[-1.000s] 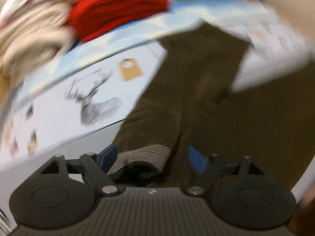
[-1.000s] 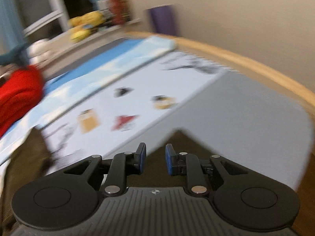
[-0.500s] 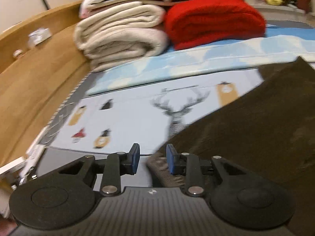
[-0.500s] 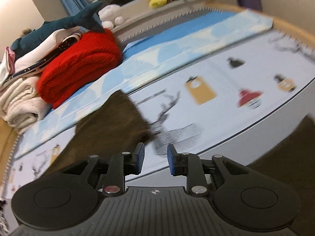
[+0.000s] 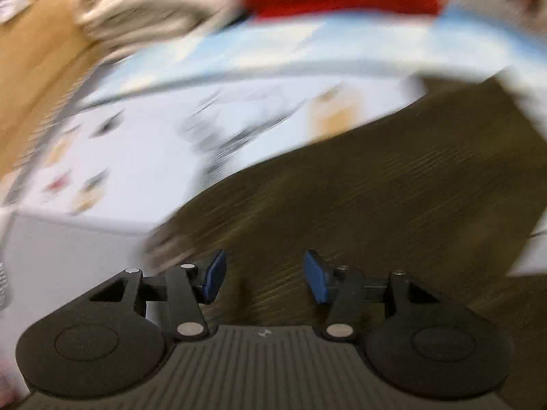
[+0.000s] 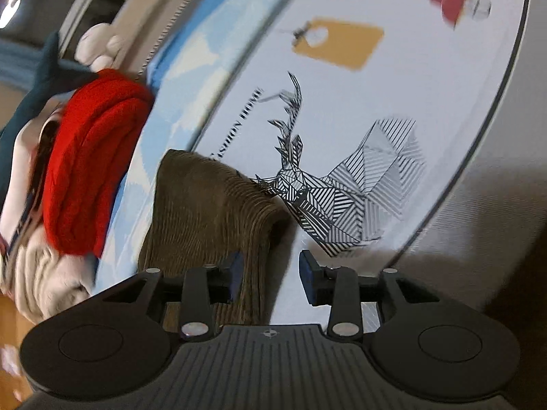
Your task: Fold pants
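Opening over the cloth, the left tool [image 5: 263,275] shows its blue pads parted with nothing pinched, the brown ribbed corduroy pants [image 5: 393,188] spread just beyond them on the bed; the right tool [image 6: 270,278] is opening too, its pads apart, a folded edge of the pants [image 6: 208,212] rising into the gap without being clamped; beside that edge lies the white bed sheet printed with a striped deer [image 6: 342,184]; farther off sit a folded red knitted blanket [image 6: 92,157] and a cream folded blanket [image 5: 147,3], blurred in the left view.
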Tool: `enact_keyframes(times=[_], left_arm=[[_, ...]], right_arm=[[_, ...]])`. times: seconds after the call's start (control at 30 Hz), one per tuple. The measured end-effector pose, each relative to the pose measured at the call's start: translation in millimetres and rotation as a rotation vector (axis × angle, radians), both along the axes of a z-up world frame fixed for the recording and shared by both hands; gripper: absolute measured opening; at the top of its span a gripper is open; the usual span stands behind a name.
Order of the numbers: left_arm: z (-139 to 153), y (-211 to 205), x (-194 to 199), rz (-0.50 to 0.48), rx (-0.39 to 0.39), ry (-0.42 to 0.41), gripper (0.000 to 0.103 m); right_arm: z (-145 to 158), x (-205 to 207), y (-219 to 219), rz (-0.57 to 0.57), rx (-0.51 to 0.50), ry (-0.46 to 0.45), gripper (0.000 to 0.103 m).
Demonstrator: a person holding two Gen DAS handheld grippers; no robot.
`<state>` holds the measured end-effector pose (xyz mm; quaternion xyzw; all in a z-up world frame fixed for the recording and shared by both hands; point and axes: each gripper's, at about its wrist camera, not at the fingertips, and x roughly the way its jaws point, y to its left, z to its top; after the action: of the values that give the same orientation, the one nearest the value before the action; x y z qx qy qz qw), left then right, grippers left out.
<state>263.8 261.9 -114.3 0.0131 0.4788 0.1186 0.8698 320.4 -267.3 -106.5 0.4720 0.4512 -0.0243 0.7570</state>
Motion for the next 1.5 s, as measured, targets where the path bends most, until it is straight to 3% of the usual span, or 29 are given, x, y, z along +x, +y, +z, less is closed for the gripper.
enact_keyframes(times=[0.1,0.23,0.27,0.3,0.33,0.4,0.5,0.6,0.77,0.83,0.87,0.93,1.1,1.27,1.4,1.47,1.5], left_arm=[[4.1,-39.5,21.0,-0.127,-0.128,-0.038,0.056],[-3.5,-99.8,36.0,-0.307,-0.152,-0.054,0.052],[-5.5,-113.2,37.4,-0.342,-0.164,-0.065,0.049],[-7.2,-122.7,38.0,-0.382,-0.151,-0.083,0.048],[-10.3,-138.2,35.0,-0.411,-0.161,-0.093,0.047],[-12.5,-158.0,37.1,-0.47,-0.18,-0.116,0.047],[-11.6,-185.5,37.2,-0.522,-0.178,-0.154,0.049],[-5.5,-210.6,42.0,-0.561,-0.191,-0.221,0.06],[-2.2,-229.3,44.4,-0.602,-0.226,-0.309,0.065],[-4.0,-232.9,44.8,-0.583,-0.192,-0.339,0.06],[-4.0,-232.8,45.5,-0.563,-0.182,-0.349,0.04],[-1.9,-224.1,50.4,-0.523,-0.198,-0.338,0.013],[10.7,-196.7,57.5,-0.372,-0.145,-0.336,0.011],[6.9,-148.8,67.1,-0.149,-0.162,-0.223,0.011],[10.1,-133.0,72.1,-0.146,-0.186,-0.203,0.011],[12.4,-131.0,70.6,-0.153,-0.186,-0.201,0.011],[14.6,-126.1,66.4,-0.155,-0.192,-0.198,0.011]], right_arm=[[-15.0,11.0,-1.9,-0.057,0.066,0.02,0.039],[-23.3,22.7,0.4,-0.09,0.125,0.008,0.037],[-22.5,25.3,2.4,-0.084,0.114,-0.001,0.021],[-20.2,26.9,3.6,-0.086,0.092,-0.014,0.01],[-17.1,27.5,4.8,-0.081,0.077,-0.033,0.01],[-5.9,28.2,11.2,-0.032,0.05,-0.093,0.008],[28.4,29.2,33.4,0.137,0.004,-0.251,0.007],[63.2,20.7,57.5,0.305,0.014,-0.375,0.006],[88.4,4.4,79.3,0.418,0.096,-0.436,0.006],[93.3,-0.3,88.7,0.462,0.094,-0.442,0.006],[94.6,0.9,91.3,0.474,0.098,-0.44,0.006],[96.3,2.4,97.0,0.503,0.115,-0.436,0.006],[84.2,9.4,106.4,0.51,0.169,-0.367,0.01],[67.0,11.2,100.6,0.355,0.228,-0.252,0.024],[45.0,10.5,107.8,0.287,0.216,-0.118,0.03],[31.6,8.4,113.1,0.247,0.221,-0.061,0.049],[24.9,8.9,115.0,0.215,0.23,-0.037,0.051]])
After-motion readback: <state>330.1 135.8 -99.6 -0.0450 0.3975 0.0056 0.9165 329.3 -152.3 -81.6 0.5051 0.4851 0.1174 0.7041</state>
